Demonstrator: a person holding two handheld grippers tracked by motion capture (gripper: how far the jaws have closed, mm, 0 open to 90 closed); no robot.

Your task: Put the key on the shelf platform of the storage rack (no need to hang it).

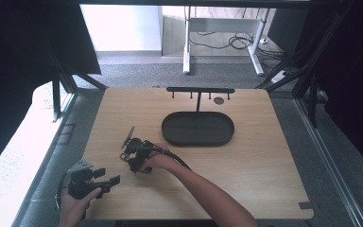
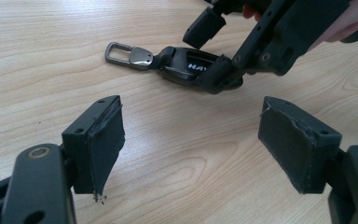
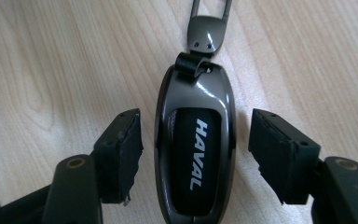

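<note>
Step in hand was the pickup approach: the right gripper [image 3: 196,154] was down over the key fob [image 3: 196,154] on the tabletop [image 1: 264,161], jaws about half open and straddling the fob's body, one pad on each long side, a gap on both, so no squeeze yet. The fob lay flat, "HAVAL" face up, its metal clip [image 3: 209,28] pointing away from the gripper. In the high view that gripper [image 1: 133,156] sat left of centre, nearer than the black tray [image 1: 170,137] and left of it, with the hanger rack [image 1: 200,90] at the far edge. The left gripper [image 2: 191,140] was wide open, holding nothing, parked at the near left corner [image 1: 106,182] and looking at the fob [image 2: 186,67] from a little way off. My read of the next move: keep the fob centred, close both pads evenly on its glossy sides, then lift. The shell looked slick and rounded, so an off-centre pinch could squirt it out or spin it on the wood.
</note>
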